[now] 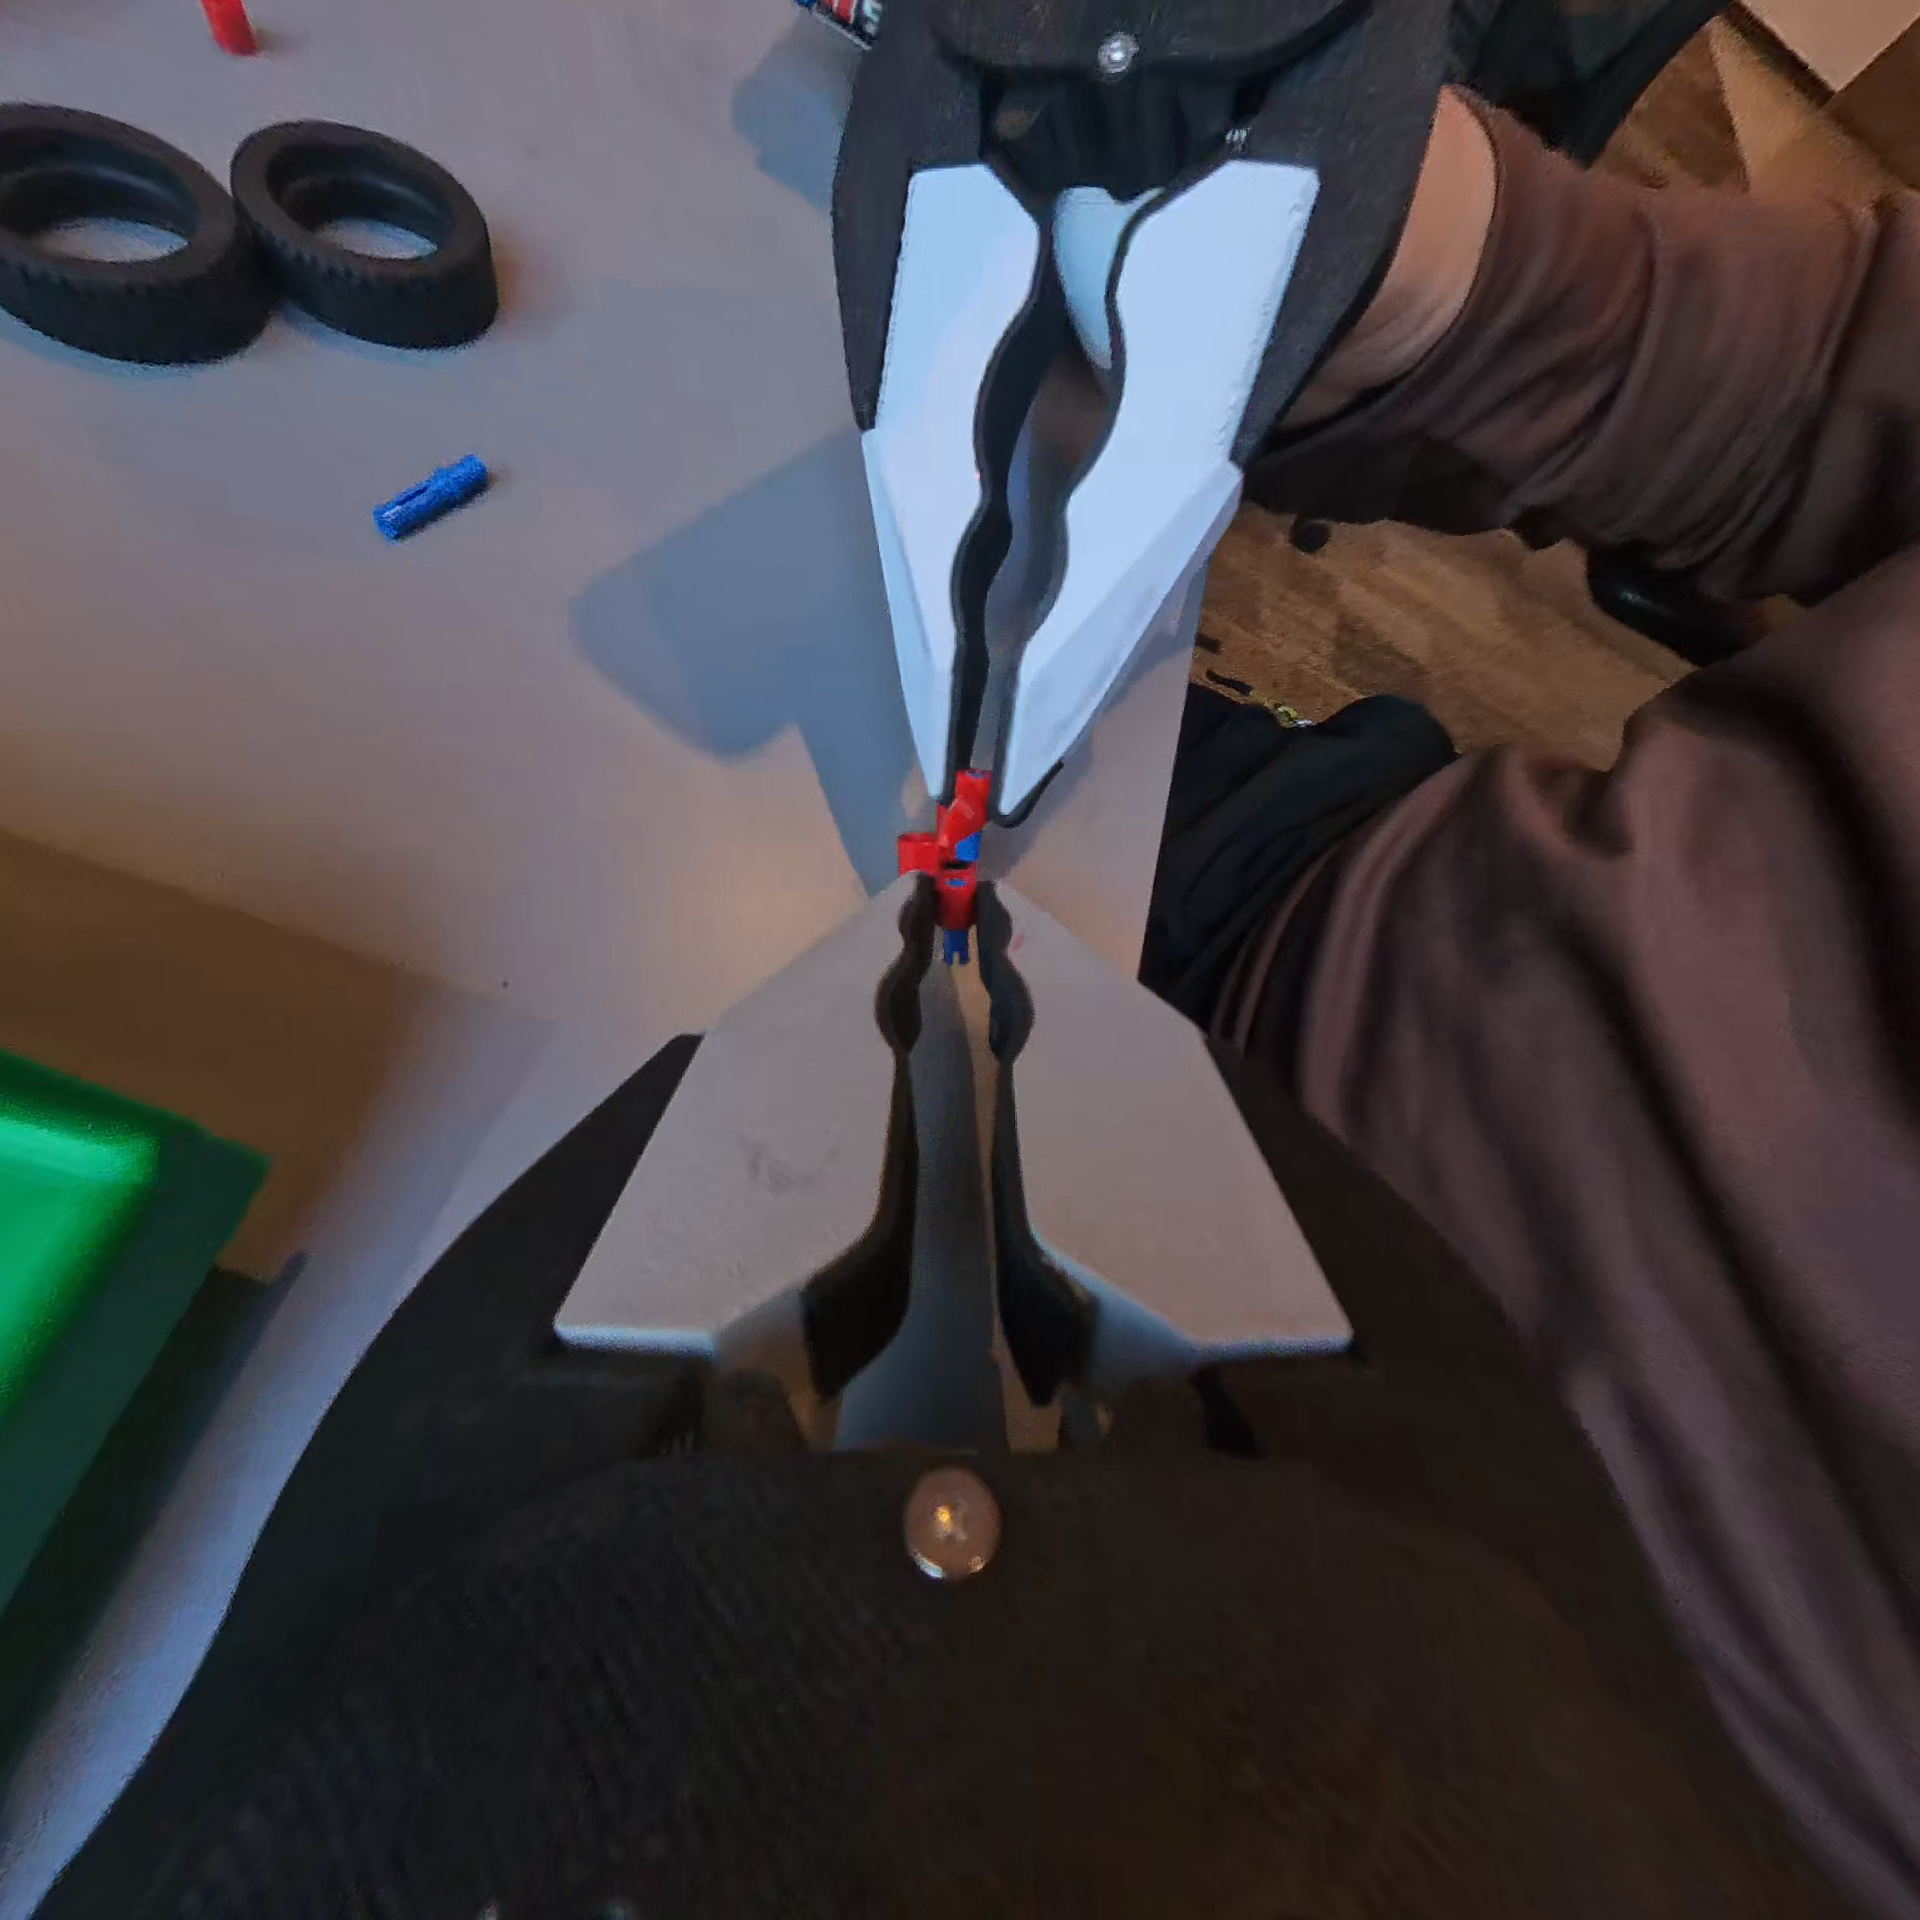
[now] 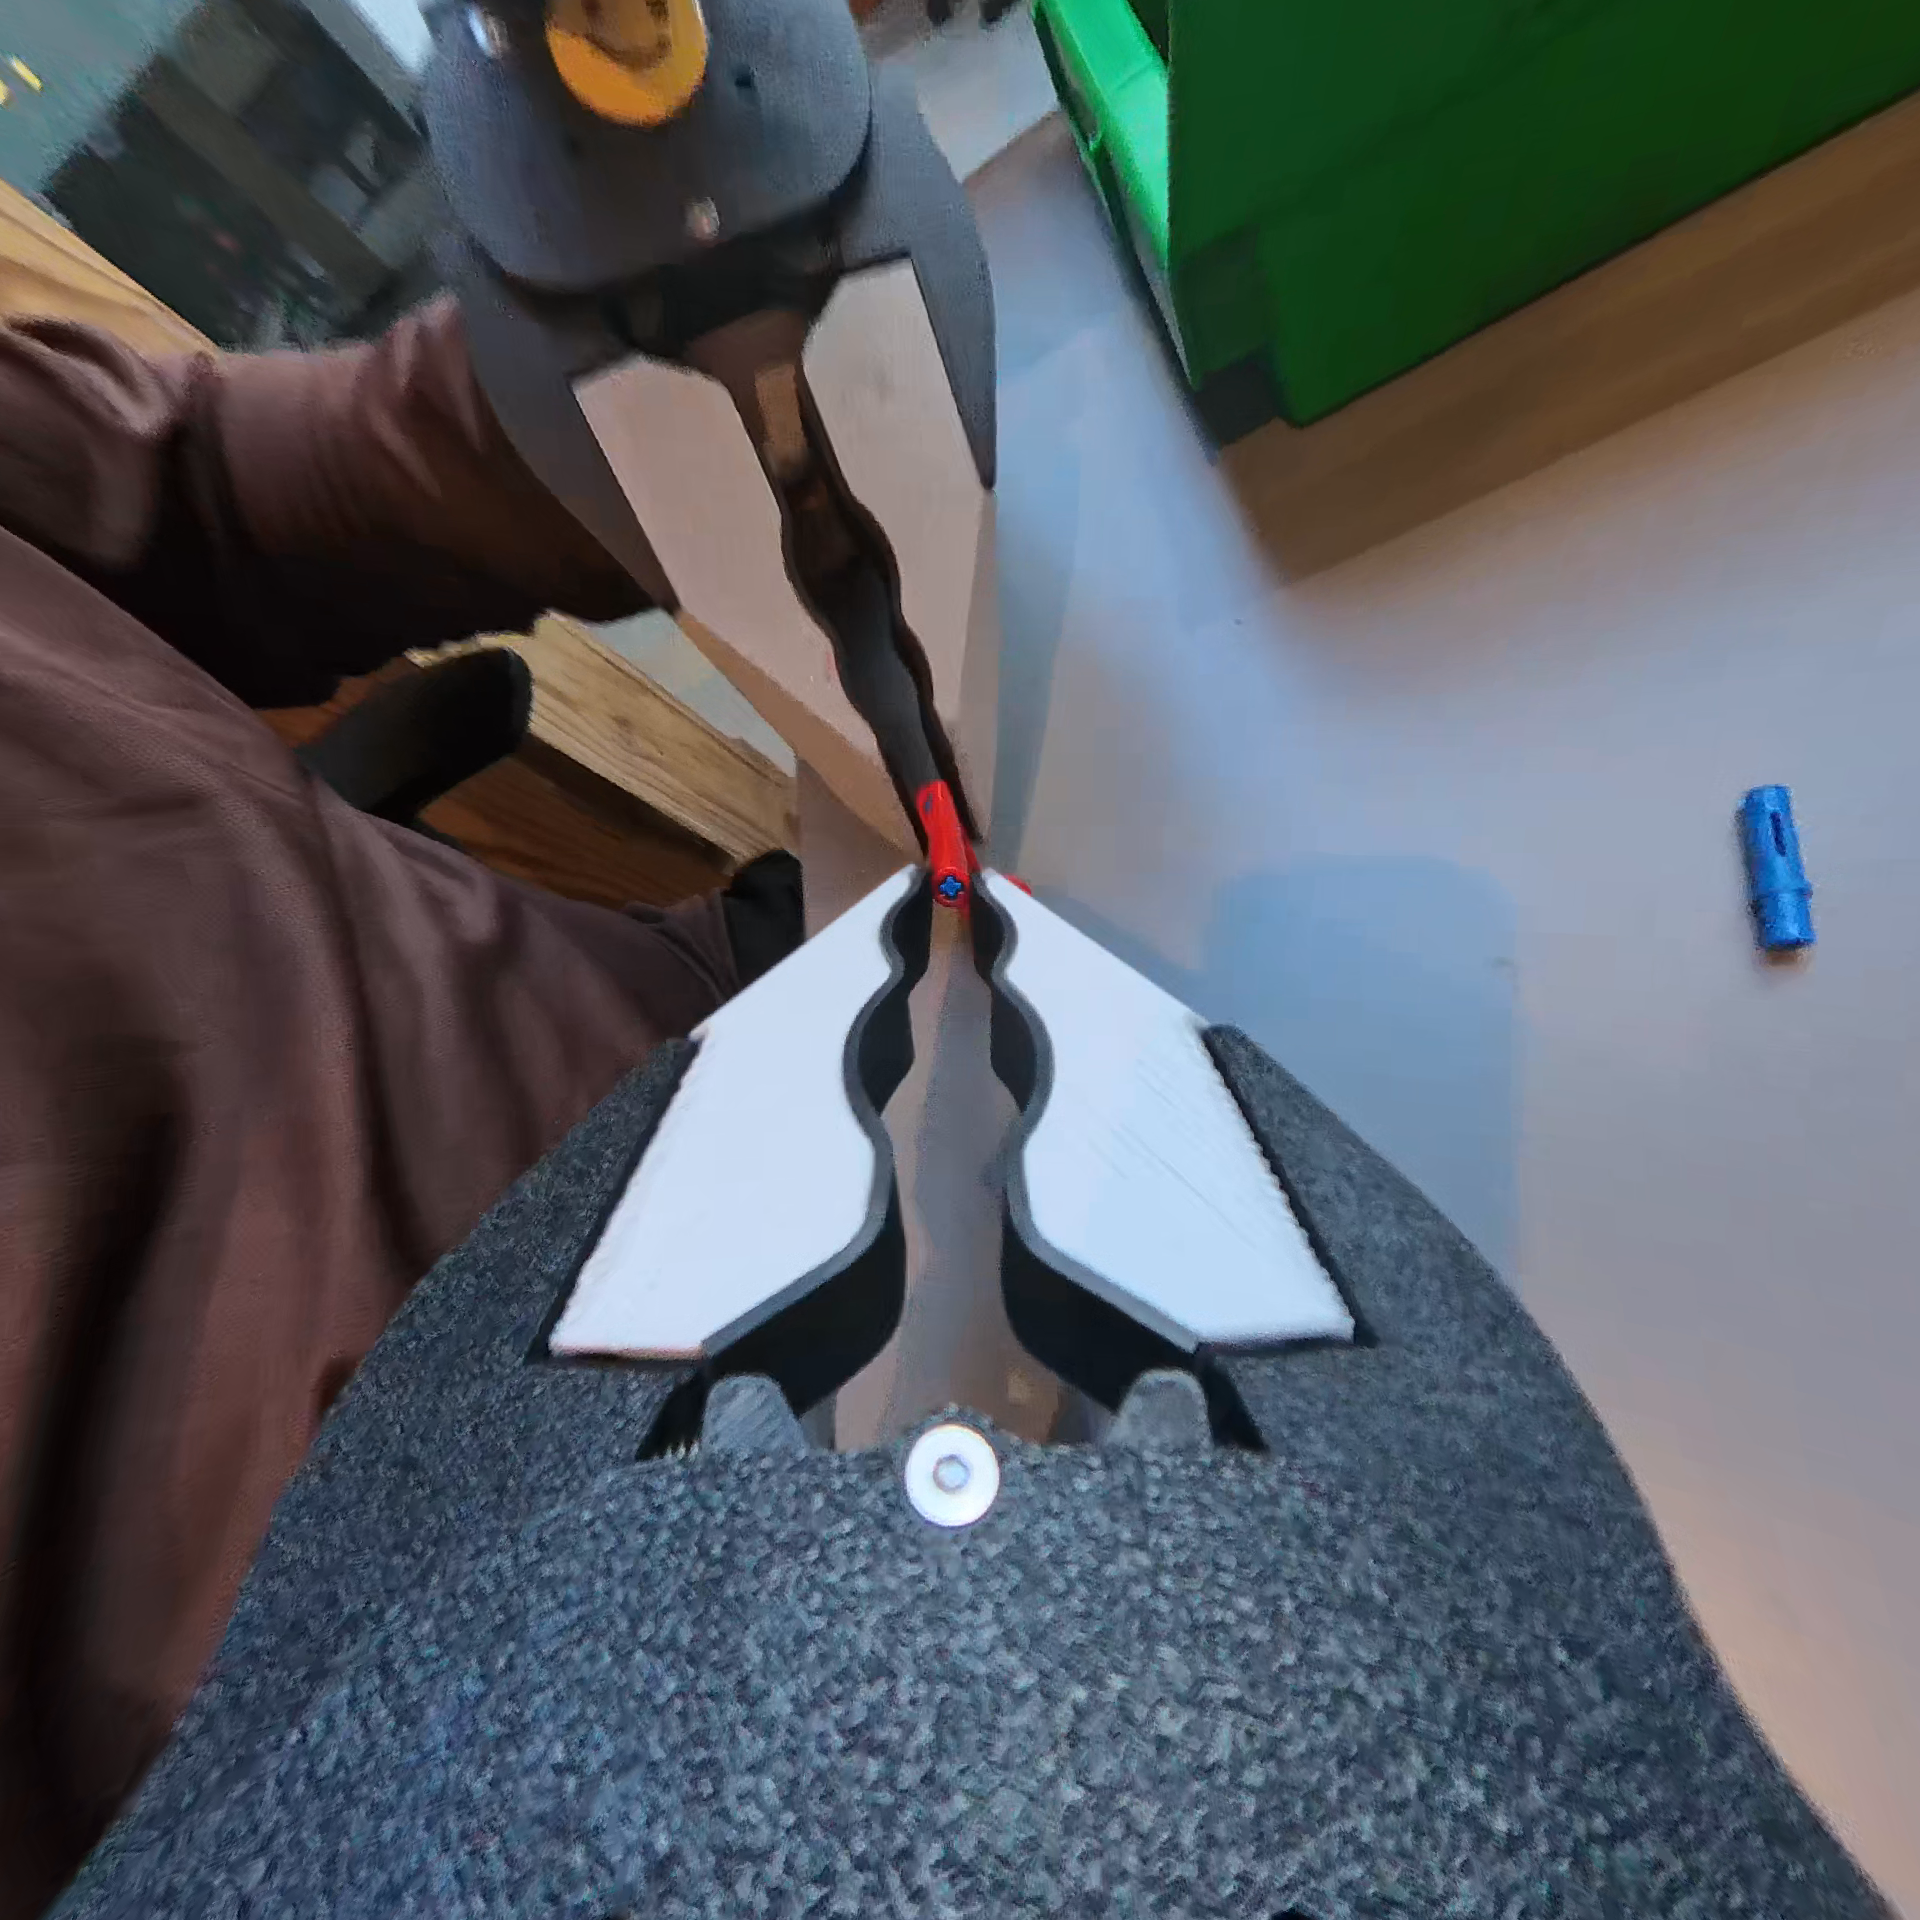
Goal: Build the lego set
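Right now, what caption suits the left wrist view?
Two claws pinch a red-and-blue lego piece above the table.

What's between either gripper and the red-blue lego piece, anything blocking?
Nothing visible. The left gripper and right gripper both pinch the small red-and-blue lego assembly from opposite ends, tips nearly meeting. The loose blue pin and tyres lie well aside.
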Action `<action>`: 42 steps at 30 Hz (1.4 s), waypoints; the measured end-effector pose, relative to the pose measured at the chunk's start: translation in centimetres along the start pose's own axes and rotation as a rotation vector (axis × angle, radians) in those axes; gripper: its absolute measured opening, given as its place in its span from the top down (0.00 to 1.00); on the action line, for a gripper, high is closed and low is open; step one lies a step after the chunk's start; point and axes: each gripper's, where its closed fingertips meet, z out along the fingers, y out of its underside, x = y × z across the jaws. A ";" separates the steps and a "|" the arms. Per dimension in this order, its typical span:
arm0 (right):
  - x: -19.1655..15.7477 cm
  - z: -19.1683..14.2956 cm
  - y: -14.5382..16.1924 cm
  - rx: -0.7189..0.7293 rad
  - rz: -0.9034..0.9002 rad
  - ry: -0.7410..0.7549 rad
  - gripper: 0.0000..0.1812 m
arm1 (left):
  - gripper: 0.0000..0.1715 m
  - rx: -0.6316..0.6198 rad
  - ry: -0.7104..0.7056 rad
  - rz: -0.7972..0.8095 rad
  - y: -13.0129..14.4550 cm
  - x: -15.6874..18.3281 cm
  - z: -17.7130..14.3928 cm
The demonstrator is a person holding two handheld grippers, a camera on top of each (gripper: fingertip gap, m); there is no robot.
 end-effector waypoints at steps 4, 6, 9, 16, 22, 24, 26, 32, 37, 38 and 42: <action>0.2 -0.2 -0.2 0.020 -0.033 0.037 0.97 | 0.97 0.036 0.043 -0.012 -0.6 0.2 -0.2; 0.3 -0.5 -0.5 0.042 -0.010 0.016 0.97 | 0.97 0.019 0.024 -0.019 -0.3 -0.4 0.0; 0.4 -0.5 -0.3 0.023 -0.024 0.021 0.97 | 0.97 0.012 0.006 0.015 -0.3 -0.7 0.0; 0.7 0.2 0.1 -0.027 -0.071 0.050 0.97 | 0.97 -0.020 0.029 0.074 -0.3 -0.6 0.0; 0.6 0.3 0.3 -0.037 -0.086 0.052 0.97 | 0.95 -0.080 -0.004 0.090 0.7 -0.8 0.7; 0.6 0.2 0.2 -0.031 -0.082 0.051 0.97 | 0.94 -0.104 -0.049 0.111 0.9 -1.1 0.9; 0.7 0.2 0.2 -0.027 -0.077 0.050 0.97 | 0.97 -0.101 -0.060 0.131 0.9 -1.1 0.9; 0.7 0.2 0.1 -0.023 -0.100 0.068 0.97 | 0.97 -0.099 -0.022 0.083 0.9 -1.0 1.0; 0.8 0.2 0.1 -0.021 -0.098 0.072 0.97 | 0.96 -0.099 -0.020 0.081 0.8 -1.1 1.0; 0.7 0.2 0.1 -0.021 -0.097 0.070 0.97 | 0.96 -0.102 -0.015 0.082 0.9 -1.0 1.0; 0.7 0.2 0.1 -0.022 -0.092 0.061 0.97 | 0.97 -0.105 0.004 0.072 0.9 -0.9 1.1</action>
